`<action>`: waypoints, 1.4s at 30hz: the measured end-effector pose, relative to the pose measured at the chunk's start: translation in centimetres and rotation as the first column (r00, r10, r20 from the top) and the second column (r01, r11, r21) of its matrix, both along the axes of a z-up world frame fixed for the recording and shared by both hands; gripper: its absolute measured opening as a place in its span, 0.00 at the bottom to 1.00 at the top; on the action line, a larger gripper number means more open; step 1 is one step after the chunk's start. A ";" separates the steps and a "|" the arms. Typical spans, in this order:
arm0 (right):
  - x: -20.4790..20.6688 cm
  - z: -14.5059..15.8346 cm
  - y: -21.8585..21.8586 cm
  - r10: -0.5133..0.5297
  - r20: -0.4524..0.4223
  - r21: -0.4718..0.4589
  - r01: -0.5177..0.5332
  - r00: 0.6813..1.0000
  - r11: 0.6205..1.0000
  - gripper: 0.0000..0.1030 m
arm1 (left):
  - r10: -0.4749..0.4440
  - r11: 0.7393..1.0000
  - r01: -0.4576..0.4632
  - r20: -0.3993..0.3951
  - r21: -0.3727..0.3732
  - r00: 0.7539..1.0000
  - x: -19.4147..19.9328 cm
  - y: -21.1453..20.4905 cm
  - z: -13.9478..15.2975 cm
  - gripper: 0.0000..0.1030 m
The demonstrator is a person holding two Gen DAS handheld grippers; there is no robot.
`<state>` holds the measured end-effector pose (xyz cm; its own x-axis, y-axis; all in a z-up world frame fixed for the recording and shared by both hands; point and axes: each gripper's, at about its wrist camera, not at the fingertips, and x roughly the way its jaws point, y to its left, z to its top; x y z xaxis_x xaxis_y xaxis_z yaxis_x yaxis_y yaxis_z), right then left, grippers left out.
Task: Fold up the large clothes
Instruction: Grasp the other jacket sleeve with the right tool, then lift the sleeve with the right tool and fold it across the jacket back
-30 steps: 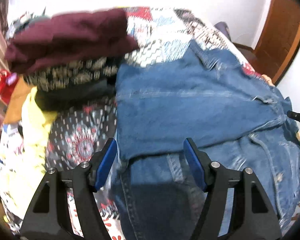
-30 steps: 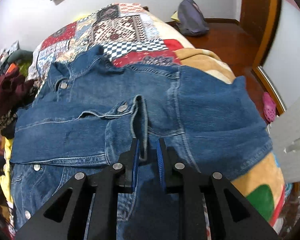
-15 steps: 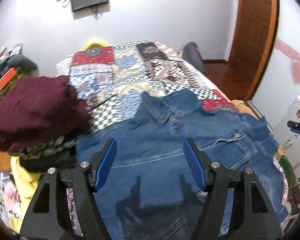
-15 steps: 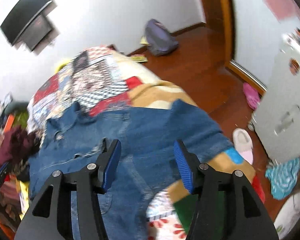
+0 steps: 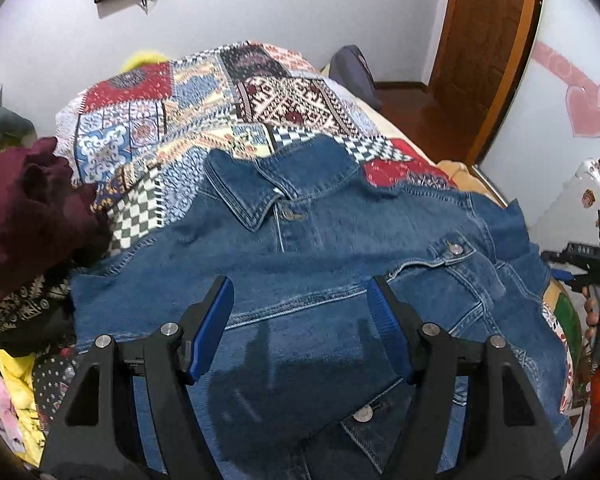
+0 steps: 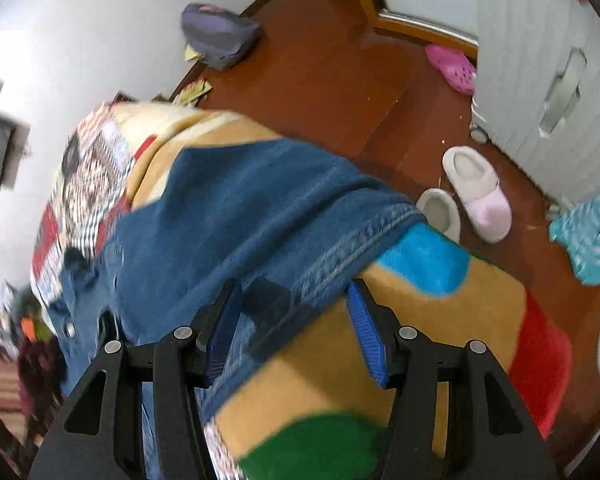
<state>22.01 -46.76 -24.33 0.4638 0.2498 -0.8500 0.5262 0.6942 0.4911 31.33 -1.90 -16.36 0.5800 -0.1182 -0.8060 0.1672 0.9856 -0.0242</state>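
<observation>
- Left gripper (image 5: 300, 324): matte black frame, two angular arms with triangular cut-outs.
- Ribbed blue pads (image 5: 214, 326) along the inner faces of both fingers.
- Round silver screws at the arm joints, two per side.
- Right gripper (image 6: 296, 332): same black build, blue ribbed pads (image 6: 366, 334), silver screws.
- Seen from the left wrist: black handle with a small green light, fingers of a hand (image 5: 594, 314) around it, orange sleeve below.

Bed: patchwork quilt (image 5: 204, 120) bare beyond the denim jacket (image 5: 340, 240) collar, open for passage up to the wall. Left edge blocked by a heaped clothes pile (image 5: 24, 216) touching the jacket. Right side: jacket hem overhangs the blanket (image 6: 440, 312) edge; floor (image 6: 332, 76) below holds slippers (image 6: 476, 192) near the bed, a cabinet (image 6: 540, 60) beyond.
</observation>
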 end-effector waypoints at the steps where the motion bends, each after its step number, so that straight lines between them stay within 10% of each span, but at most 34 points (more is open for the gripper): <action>1: 0.3 -0.2 -0.4 -0.023 0.000 0.009 0.023 1.000 1.000 0.49 | 0.000 1.000 0.000 -0.005 0.000 1.000 0.0 0.0 -0.2 0.66; 10: 2.7 -1.5 -1.1 -0.099 -0.016 -0.031 0.098 0.995 0.995 0.48 | 0.007 1.000 -0.007 -0.017 0.025 1.000 0.3 -0.1 -1.3 0.66; 15: 2.9 0.1 0.3 -0.071 -0.005 -0.164 0.069 0.997 0.984 0.15 | 0.008 1.000 -0.008 0.001 0.026 1.000 -0.2 0.1 -0.7 0.66; 23: 1.9 6.5 2.7 0.014 0.143 -0.319 0.033 0.990 0.947 0.09 | -0.010 0.998 0.005 0.071 0.065 0.997 -2.1 0.0 1.5 0.66; 33: 0.7 17.2 12.3 0.321 0.378 -0.437 -0.139 0.868 0.889 0.09 | -0.033 0.997 0.022 0.152 0.079 0.988 -4.7 -0.2 4.3 0.66; 42: 0.6 15.0 19.8 0.544 0.313 -0.416 -0.402 0.779 0.816 0.09 | -0.035 0.995 0.021 0.146 0.095 0.989 -5.9 0.4 4.1 0.69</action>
<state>22.65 -26.92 -9.36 0.6698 0.2877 -0.6845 -0.1059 0.9495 0.2955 25.43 -1.54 -12.29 0.6905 -0.0649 -0.7204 0.1898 0.9773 0.0938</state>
